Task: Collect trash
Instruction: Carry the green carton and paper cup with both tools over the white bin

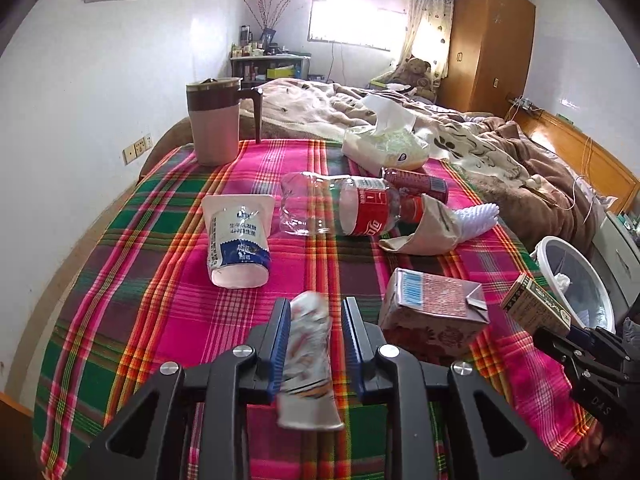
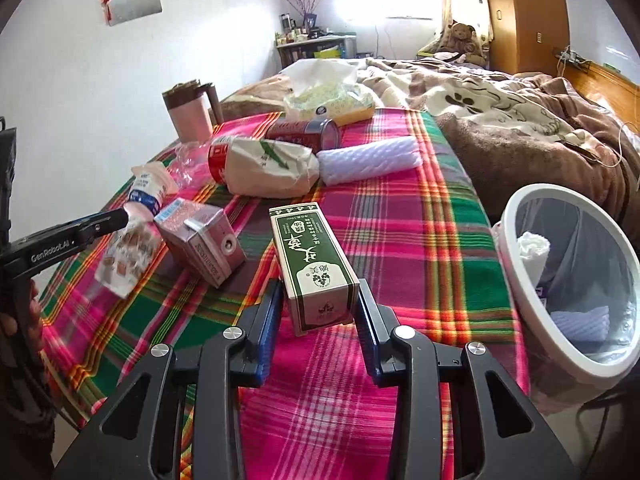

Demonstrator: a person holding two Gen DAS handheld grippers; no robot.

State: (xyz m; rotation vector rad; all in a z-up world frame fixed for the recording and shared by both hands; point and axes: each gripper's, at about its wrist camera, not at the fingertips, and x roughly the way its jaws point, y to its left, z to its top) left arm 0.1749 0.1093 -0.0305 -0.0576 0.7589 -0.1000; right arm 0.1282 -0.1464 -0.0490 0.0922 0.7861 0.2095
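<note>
A lidded pitcher (image 1: 214,120) and tissue pack (image 1: 384,146) stand on the plaid cloth (image 1: 160,280) beside a rumpled blanket (image 1: 500,160).

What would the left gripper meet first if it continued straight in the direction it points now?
Probably the white yogurt pouch, lying slightly left of the line ahead of the left gripper; depth is uncertain.

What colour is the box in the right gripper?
Dark green and cream box, clearest in the right wrist view.

Two cartons (image 2: 202,240), one bottle (image 1: 340,208), one can (image 2: 308,133)
</note>
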